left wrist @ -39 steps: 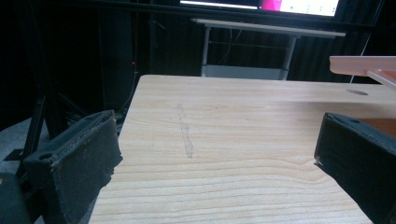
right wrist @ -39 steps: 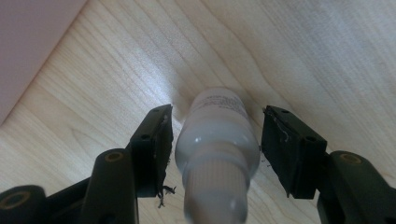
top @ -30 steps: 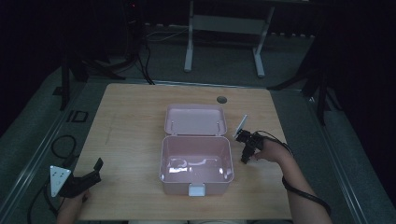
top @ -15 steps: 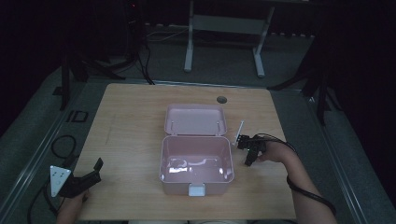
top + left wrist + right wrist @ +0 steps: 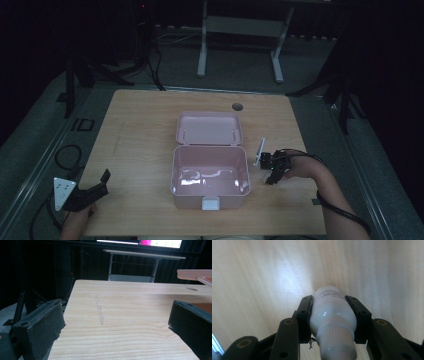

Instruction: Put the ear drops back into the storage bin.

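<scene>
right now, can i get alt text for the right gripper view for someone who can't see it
A white bottle is clamped between the right gripper's two black fingers, its ribbed cap toward the camera and its base pointing away. Behind it lies a pale wooden table, blurred, with a bright patch of glare.

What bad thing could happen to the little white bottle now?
The right tool pinches the white bottle by its smooth round sides, cap toward the camera, so it might slip out and drop on the table. The open pink box stands close beside that hand, so the bottle could bump its wall on the way in. The left tool waits open, too far off to help.
</scene>
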Demonstrator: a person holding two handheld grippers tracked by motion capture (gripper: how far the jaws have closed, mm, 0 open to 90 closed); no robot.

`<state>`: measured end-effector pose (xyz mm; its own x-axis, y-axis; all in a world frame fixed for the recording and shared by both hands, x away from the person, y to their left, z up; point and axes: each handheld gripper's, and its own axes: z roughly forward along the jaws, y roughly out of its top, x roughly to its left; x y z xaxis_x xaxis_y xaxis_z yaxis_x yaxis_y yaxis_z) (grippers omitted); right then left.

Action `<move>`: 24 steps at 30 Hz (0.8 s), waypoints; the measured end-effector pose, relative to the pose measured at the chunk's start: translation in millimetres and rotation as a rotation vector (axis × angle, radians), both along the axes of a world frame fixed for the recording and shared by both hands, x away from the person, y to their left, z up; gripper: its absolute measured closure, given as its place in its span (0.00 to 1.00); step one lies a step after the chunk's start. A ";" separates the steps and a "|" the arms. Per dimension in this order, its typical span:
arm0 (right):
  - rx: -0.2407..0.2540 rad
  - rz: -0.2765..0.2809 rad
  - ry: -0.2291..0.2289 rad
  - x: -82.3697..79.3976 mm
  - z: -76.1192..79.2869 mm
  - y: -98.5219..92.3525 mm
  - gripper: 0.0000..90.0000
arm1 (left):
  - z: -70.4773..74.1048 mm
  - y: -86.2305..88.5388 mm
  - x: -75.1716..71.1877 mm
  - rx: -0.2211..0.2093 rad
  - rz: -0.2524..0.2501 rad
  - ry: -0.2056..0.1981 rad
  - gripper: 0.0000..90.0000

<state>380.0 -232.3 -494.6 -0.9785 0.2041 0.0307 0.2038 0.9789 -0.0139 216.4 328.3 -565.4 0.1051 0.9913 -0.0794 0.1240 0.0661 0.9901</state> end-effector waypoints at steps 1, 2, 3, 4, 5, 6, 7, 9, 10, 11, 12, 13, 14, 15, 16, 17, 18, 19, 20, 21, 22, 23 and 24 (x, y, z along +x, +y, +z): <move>-0.002 0.022 0.005 -2.9 -0.4 -0.1 0.66 | 0.0 0.0 0.0 -0.001 0.001 -0.001 0.00; -0.012 0.051 0.001 -6.7 -0.9 0.1 0.66 | 0.0 -0.1 -0.1 0.000 0.000 -0.001 0.00; -0.018 0.069 -0.006 -9.2 -1.3 0.1 0.66 | 0.0 -0.1 -0.1 0.000 0.001 -0.001 0.00; -0.025 0.078 -0.007 -10.9 -1.2 0.3 0.66 | 0.0 -0.1 -0.1 0.000 0.001 -0.001 0.00; -0.030 0.092 -0.007 -13.2 -1.3 0.4 0.66 | 0.0 -0.1 0.0 0.000 0.001 -0.001 0.00; -0.037 0.119 -0.007 -16.4 -1.1 0.6 0.66 | 0.0 -0.1 0.0 -0.001 0.002 0.000 0.00; -0.040 0.137 -0.004 -19.3 -0.8 0.7 0.66 | 0.0 -0.1 0.0 0.000 0.002 0.000 0.00; -0.049 0.167 -0.010 -24.2 -0.5 1.2 0.66 | 0.0 0.0 0.1 0.000 0.002 0.000 0.00; -0.053 0.176 -0.018 -27.1 0.3 1.8 0.66 | 0.0 -0.1 0.1 0.000 0.002 0.001 0.00; -0.055 0.191 -0.016 -30.1 0.8 2.3 0.66 | 0.0 -0.1 0.1 0.000 0.002 0.001 0.00; -0.054 0.214 -0.025 -34.0 2.0 3.0 0.66 | 0.0 -0.1 0.1 0.000 0.002 0.001 0.00; -0.048 0.222 -0.024 -35.1 2.5 3.3 0.66 | 0.0 -0.2 0.1 0.001 0.001 0.001 0.00; -0.038 0.228 -0.025 -36.6 3.5 3.4 0.66 | 0.0 -0.2 0.1 0.001 0.001 0.001 0.00; -0.037 0.237 -0.030 -37.7 4.0 3.6 0.66 | 0.0 -0.2 0.0 0.001 0.001 0.000 0.00; -0.041 0.242 -0.029 -38.7 4.1 3.8 0.66 | 0.0 -0.2 0.0 0.001 0.001 0.000 0.00; -0.048 0.250 -0.029 -40.2 4.1 4.3 0.66 | 0.0 -0.1 0.0 0.001 0.001 0.000 0.00; -0.058 0.263 -0.031 -42.3 3.9 5.0 0.66 | 0.0 -0.2 0.0 0.000 0.001 0.000 0.00; -0.067 0.273 -0.033 -44.6 3.8 5.9 0.66 | 0.0 -0.1 0.0 0.001 0.001 0.000 0.00; -0.067 0.282 -0.030 -45.5 3.6 6.6 0.66 | 0.0 -0.1 0.1 0.001 0.002 0.001 0.00; -0.071 0.285 -0.033 -46.8 4.2 7.0 0.66 | 0.1 -0.1 0.1 0.001 0.001 0.001 0.00; -0.067 0.284 -0.038 -46.8 4.6 7.4 0.66 | 0.0 -0.1 0.1 0.001 0.000 0.001 0.00; -0.063 0.285 -0.039 -47.0 5.4 7.8 0.66 | 0.0 -0.2 0.1 0.001 0.001 0.001 0.00; -0.065 0.283 -0.037 -48.1 6.4 8.2 0.66 | 0.0 -0.2 0.0 0.001 0.000 0.000 0.00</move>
